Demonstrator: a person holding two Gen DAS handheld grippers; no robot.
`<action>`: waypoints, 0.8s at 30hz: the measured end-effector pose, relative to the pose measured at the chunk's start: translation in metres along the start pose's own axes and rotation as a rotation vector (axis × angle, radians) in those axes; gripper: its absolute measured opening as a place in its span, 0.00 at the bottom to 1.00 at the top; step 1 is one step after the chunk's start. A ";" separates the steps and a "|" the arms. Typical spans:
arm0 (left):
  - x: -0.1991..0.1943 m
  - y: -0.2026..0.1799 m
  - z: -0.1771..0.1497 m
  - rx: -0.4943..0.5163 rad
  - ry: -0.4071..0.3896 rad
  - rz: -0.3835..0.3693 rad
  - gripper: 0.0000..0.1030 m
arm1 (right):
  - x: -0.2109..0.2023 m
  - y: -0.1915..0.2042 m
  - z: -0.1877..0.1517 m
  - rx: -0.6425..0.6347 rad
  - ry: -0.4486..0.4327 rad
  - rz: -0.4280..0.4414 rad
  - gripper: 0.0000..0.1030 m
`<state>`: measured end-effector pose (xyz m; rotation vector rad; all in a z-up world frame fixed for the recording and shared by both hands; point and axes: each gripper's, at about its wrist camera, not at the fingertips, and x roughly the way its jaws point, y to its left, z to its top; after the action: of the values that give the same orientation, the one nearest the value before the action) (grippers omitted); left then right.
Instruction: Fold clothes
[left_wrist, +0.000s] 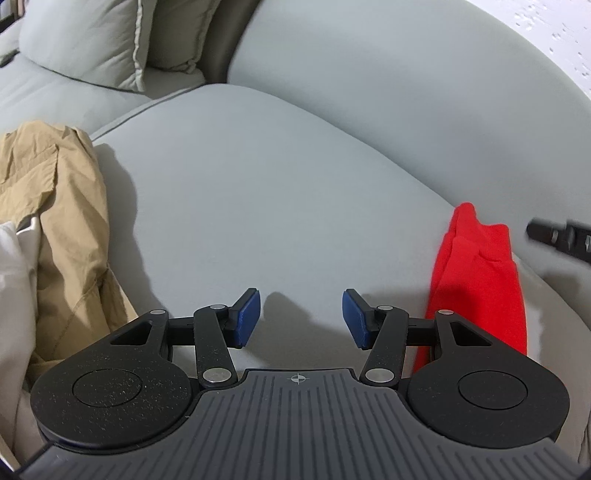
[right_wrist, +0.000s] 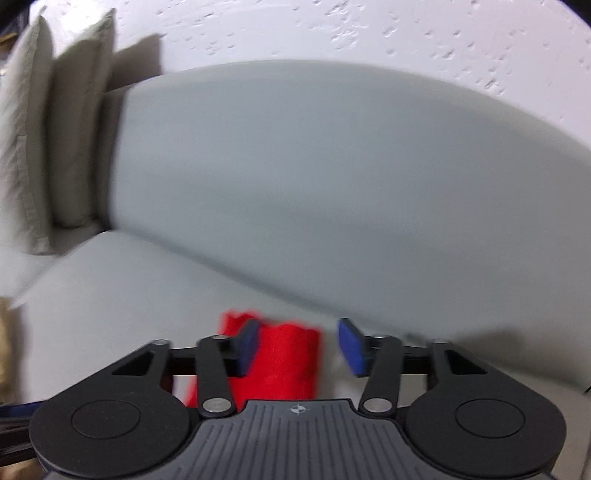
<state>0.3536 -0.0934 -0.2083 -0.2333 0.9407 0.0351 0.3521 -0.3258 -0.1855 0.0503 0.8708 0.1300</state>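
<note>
Red cloth (left_wrist: 476, 280) — soft, folded, on smooth sofa (left_wrist: 277, 192) — both hand-held grippers released.

A pale grey-green fabric sofa (left_wrist: 258, 206) fills the space ahead of the tool, its rounded backrest (right_wrist: 332, 177) rising beyond the seat. Two loose beige-grey cushions (left_wrist: 92, 40) lean far to the left. A white rough-textured plaster wall (right_wrist: 332, 33) stands behind.
</note>
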 end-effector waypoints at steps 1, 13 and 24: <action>0.000 0.000 0.000 0.000 -0.001 0.002 0.54 | 0.007 0.004 -0.006 -0.005 0.056 0.003 0.19; 0.006 0.006 0.003 -0.006 0.010 0.008 0.54 | 0.069 0.001 0.020 0.055 -0.052 -0.124 0.13; 0.005 0.007 0.001 -0.006 0.018 -0.007 0.54 | 0.049 -0.029 0.035 0.067 0.025 -0.131 0.53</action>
<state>0.3560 -0.0867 -0.2131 -0.2429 0.9580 0.0294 0.4124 -0.3472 -0.2029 0.0539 0.9007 -0.0207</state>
